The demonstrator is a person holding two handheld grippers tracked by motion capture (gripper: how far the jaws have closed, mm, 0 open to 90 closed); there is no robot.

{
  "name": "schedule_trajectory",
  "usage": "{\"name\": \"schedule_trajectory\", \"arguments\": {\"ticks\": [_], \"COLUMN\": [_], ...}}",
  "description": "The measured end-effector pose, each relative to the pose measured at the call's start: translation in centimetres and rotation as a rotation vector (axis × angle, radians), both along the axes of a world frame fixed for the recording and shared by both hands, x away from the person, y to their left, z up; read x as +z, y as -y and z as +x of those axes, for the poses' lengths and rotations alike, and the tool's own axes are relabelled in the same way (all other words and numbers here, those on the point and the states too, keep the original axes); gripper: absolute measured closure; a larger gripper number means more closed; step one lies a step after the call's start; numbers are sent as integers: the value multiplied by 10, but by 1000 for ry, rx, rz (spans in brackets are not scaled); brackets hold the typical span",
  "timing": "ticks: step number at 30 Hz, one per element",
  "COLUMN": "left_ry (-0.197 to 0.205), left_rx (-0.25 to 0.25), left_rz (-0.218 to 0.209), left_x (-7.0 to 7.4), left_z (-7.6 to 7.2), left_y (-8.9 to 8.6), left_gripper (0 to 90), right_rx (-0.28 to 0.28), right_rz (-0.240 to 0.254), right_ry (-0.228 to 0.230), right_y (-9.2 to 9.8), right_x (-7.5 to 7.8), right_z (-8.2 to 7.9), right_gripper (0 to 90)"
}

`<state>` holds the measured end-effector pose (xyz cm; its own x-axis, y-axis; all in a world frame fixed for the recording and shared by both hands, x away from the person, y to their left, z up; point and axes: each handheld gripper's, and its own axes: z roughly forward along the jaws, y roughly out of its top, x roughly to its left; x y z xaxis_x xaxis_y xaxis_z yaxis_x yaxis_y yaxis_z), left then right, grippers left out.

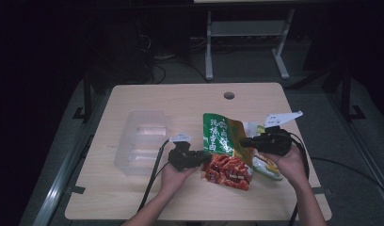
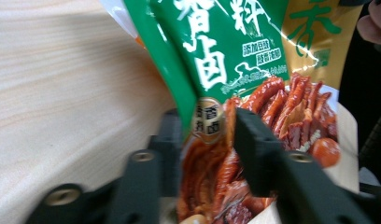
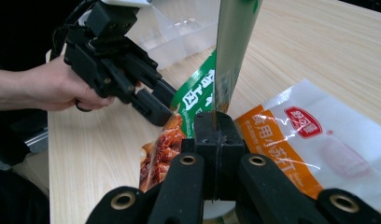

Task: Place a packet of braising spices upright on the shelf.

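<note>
High view: green and red foil snack pouch (image 1: 224,149) held over the wooden table (image 1: 148,197), between left gripper (image 1: 205,158) and right gripper (image 1: 243,142); clear plastic bin (image 1: 143,141) empty, so transfer pending.

Left gripper view: jaws straddle the pouch's corner (contact unclear).

Right gripper view: jaws clamped shut on the pouch's edge.

Item count, table:
2 snack pouches – 1 green/red (image 1: 223,150), 1 orange/white (image 3: 314,140); 1 clear plastic tray (image 1: 140,141); 2 grippers – left (image 1: 204,158), right (image 1: 244,142).

A clear plastic container (image 1: 142,141) sat on my wooden table (image 1: 180,101), toward its left side. A white and orange packet (image 3: 300,140) lay flat on the right. A round hole (image 1: 229,95) marked the tabletop's far edge.
</note>
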<state>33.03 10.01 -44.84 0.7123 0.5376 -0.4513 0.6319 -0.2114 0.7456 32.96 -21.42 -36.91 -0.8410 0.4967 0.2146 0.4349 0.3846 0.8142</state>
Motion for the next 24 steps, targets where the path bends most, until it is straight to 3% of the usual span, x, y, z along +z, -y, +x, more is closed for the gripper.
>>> {"name": "schedule_trajectory", "arguments": {"ticks": [4,5,10,13,18,24], "left_ry": [-16,12,40,55,82,94], "left_rx": [-18,-11,-26,-9,-12,-21], "left_rz": [-28,-12,-1,-3,17,38], "left_x": [0,2,1,2,5,5], "left_z": [0,-3,-6,-8,-11,-13], "left_y": [-1,0,0,1,2,3], "left_gripper": [835,896,900,900,900,900], "right_rx": [-6,-12,-37,-40,-45,-20], "right_rz": [-5,-12,-5,-3,8,-14], "right_ry": [-1,0,-15,-15,-87,-149], "right_y": [1,2,8,11,14,5], "right_x": [0,-3,-9,-11,-19,-29], "right_z": [-1,0,3,4,7,12], "right_gripper": [899,899,898,897,855,782]}}
